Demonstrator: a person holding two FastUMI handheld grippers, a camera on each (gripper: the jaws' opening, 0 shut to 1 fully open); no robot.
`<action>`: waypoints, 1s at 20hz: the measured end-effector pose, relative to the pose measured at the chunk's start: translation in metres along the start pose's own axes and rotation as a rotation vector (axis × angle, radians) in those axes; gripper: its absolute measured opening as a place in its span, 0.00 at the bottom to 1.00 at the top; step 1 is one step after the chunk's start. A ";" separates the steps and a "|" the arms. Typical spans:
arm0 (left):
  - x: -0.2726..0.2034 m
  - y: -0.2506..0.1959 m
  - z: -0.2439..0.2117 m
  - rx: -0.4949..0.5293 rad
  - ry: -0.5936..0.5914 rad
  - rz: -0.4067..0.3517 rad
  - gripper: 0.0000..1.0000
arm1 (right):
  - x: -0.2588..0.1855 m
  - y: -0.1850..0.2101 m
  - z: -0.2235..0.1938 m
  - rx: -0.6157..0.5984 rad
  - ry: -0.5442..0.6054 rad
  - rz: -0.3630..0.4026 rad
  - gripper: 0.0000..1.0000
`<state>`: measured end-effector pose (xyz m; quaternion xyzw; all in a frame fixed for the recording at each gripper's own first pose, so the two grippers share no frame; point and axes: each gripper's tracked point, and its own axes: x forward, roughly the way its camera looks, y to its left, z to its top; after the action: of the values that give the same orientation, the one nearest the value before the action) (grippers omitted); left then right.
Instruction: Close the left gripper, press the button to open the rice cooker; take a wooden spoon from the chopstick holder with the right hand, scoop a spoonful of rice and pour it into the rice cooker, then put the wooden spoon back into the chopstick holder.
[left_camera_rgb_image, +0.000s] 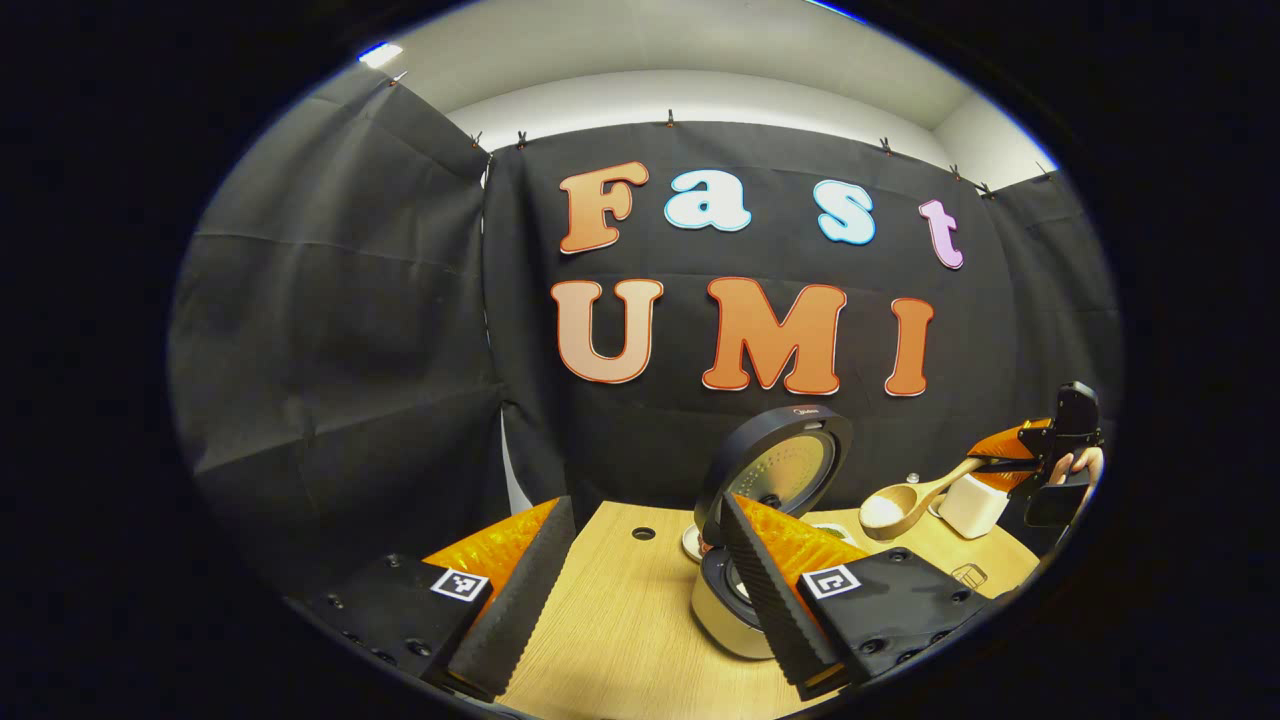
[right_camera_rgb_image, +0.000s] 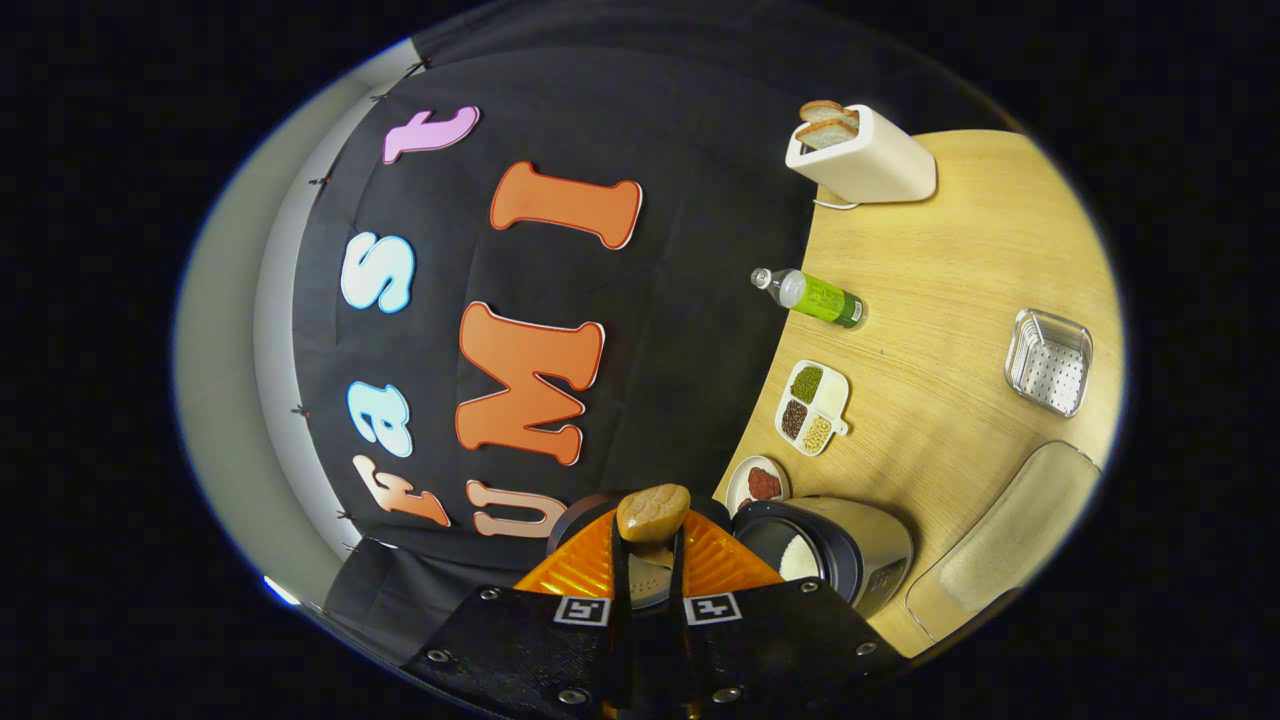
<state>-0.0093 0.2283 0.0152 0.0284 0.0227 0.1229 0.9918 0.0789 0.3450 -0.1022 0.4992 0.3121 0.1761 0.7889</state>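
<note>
Clamped tight on the wooden spoon (right_camera_rgb_image: 652, 512) in the right gripper (right_camera_rgb_image: 648, 575) and tipped over the rice cooker (right_camera_rgb_image: 840, 545), lid up and white rice inside, so pour apparently underway, return to holder left; left gripper (left_camera_rgb_image: 640, 580) spread wide, idle.

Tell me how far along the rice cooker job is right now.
Done: the rice cooker lid stands open, and the left gripper is open, holding nothing. In hand: the right gripper is shut on the wooden spoon, whose bowl carries rice beside the cooker. There is already some rice in the pot. Left: tipping this spoonful in, it seems, then returning the spoon to the chopstick holder.
</note>
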 end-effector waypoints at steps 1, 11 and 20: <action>-0.001 0.000 0.000 -0.001 -0.001 0.000 0.98 | 0.002 0.002 0.000 -0.023 -0.003 -0.002 0.13; 0.001 0.007 -0.005 0.005 0.011 0.002 0.94 | 0.008 0.026 -0.002 -0.288 -0.050 -0.011 0.13; 0.005 0.015 -0.007 0.005 0.015 0.019 0.94 | 0.018 0.041 -0.018 -0.391 -0.052 0.003 0.13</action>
<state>-0.0088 0.2439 0.0089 0.0299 0.0303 0.1325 0.9903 0.0815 0.3856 -0.0765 0.3411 0.2508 0.2220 0.8783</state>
